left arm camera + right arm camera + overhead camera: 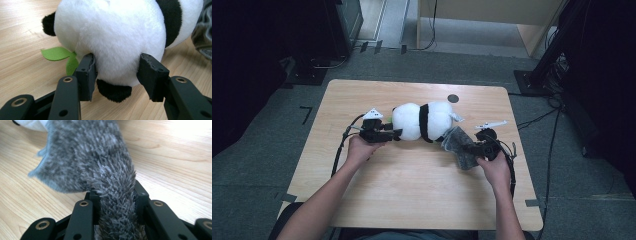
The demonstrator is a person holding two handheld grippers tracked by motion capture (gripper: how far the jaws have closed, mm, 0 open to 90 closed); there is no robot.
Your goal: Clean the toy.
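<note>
The wooden surface [412, 175] carries everything, with the person's forearms coming in from the near edge. Across its middle lies a plush panda [421, 121] on its side, white body with a black band. At the panda's right end a grey fuzzy cloth [458, 145] trails toward the right hand; judging by how it is stretched away from the toy, it looks like a garment or wrap being drawn off, or worked onto, the panda while the other end is pinned.

That would explain the left hand-held gripper [117, 72]: it clamps the panda's rounded white end, its jaws part-way apart and pressing into the fur on both sides, a black paw [113, 92] hanging just below. Held so, the toy probably cannot slide along the surface when the cloth is tugged.

The right hand-held gripper [116, 200] has its jaws narrow, pinched on a bunched strip of the grey cloth that runs up between them and fans out beyond.

Smallest, a green felt leaf [58, 55] lies flat on the surface beside the left jaw, tucked against the panda.
</note>
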